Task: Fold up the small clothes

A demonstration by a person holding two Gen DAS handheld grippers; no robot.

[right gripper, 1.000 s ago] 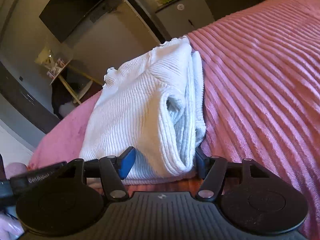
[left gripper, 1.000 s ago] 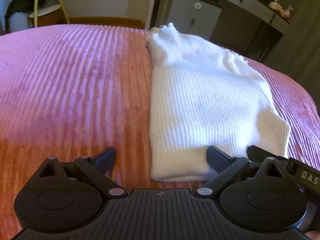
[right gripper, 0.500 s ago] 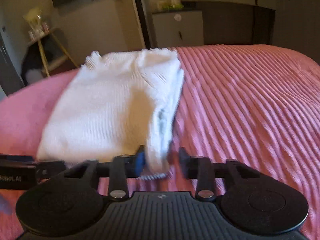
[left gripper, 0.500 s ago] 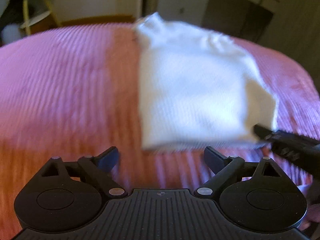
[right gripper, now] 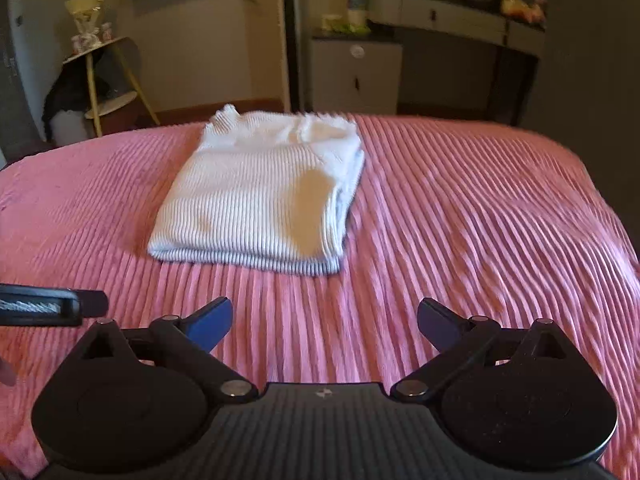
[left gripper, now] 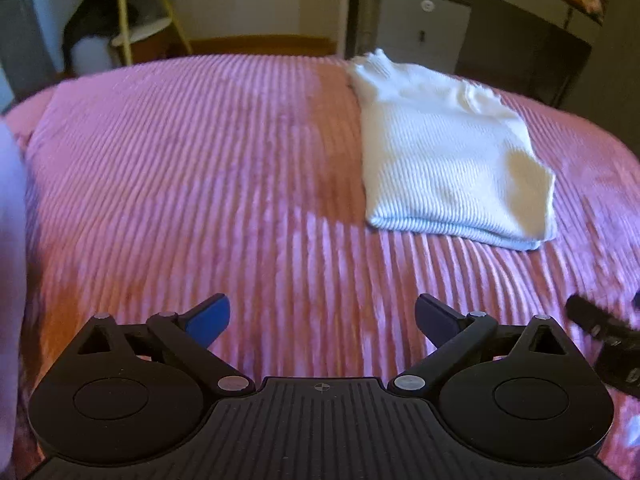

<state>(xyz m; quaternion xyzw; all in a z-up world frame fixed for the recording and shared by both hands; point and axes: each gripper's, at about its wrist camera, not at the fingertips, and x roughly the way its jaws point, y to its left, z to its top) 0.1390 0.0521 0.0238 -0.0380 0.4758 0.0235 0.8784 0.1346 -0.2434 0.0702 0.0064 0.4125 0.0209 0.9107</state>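
A white ribbed knit top (left gripper: 448, 160) lies folded into a flat rectangle on the pink ribbed bedspread (left gripper: 200, 160). My left gripper (left gripper: 322, 320) hovers over bare bedspread, short of the top and to its left; its jaws are opening wide, nothing between them. In the right wrist view the same top (right gripper: 264, 196) sits ahead and slightly left. My right gripper (right gripper: 324, 320) is also back from it, jaws opening wide and empty. Part of the right gripper (left gripper: 600, 332) shows at the left view's right edge, part of the left gripper (right gripper: 48, 306) at the right view's left edge.
The bedspread (right gripper: 480, 220) stretches wide on both sides of the top. Beyond the bed's far edge stand a yellow-legged side table (right gripper: 104, 80), a grey cabinet (right gripper: 356, 68) and a desk (right gripper: 452, 12). A pale blur (left gripper: 10, 240) fills the left view's left edge.
Both grippers have drawn back and up from the top. The right gripper let go of the top's near right edge and its jaws spread wide. The top now lies flat.
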